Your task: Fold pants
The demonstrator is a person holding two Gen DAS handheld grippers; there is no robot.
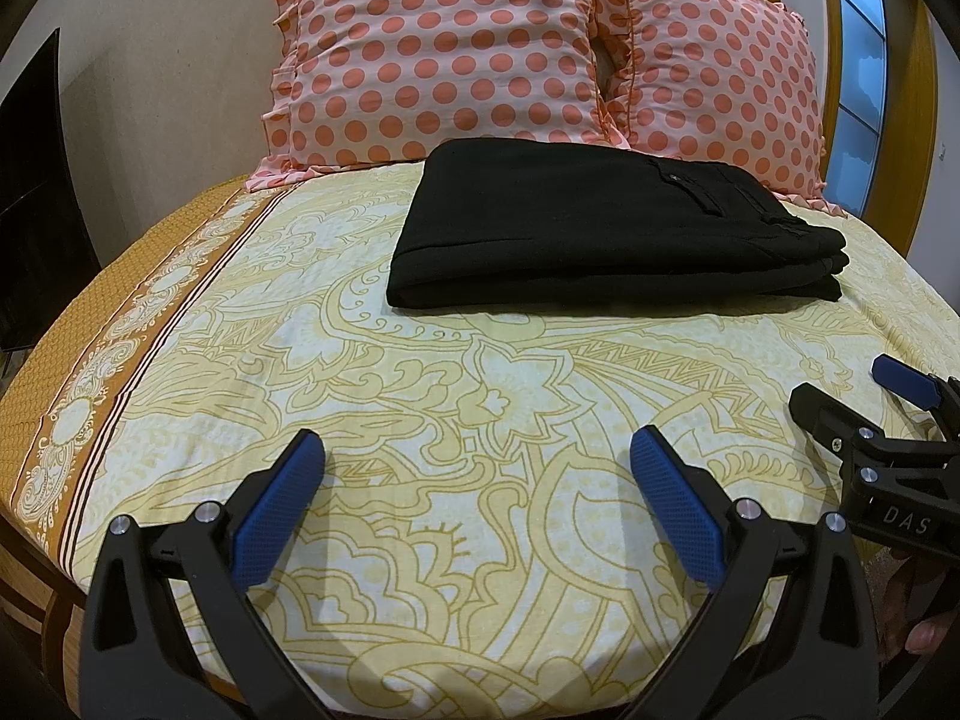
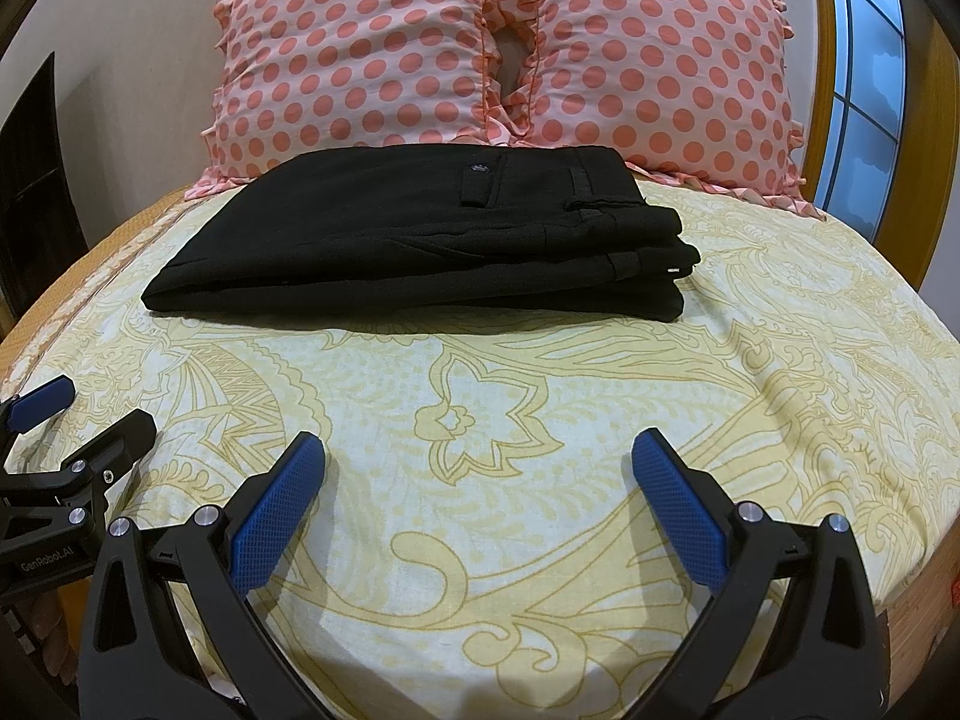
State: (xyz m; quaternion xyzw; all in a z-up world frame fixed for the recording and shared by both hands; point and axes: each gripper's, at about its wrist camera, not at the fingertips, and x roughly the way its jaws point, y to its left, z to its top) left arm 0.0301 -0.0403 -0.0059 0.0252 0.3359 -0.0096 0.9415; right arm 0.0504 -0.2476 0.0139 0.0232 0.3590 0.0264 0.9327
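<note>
On yellow bedsheet (image 2: 540, 372), folded black pants (image 2: 420, 234), touching neither spread-jawed tool.

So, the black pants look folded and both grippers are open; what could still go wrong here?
1. The pants have uneven layers at the waistband end; a nudge might slide them apart.
2. The stack sits close to the pillows, which could slump onto it.
3. The open left gripper and right gripper could snag the bedsheet.
</note>
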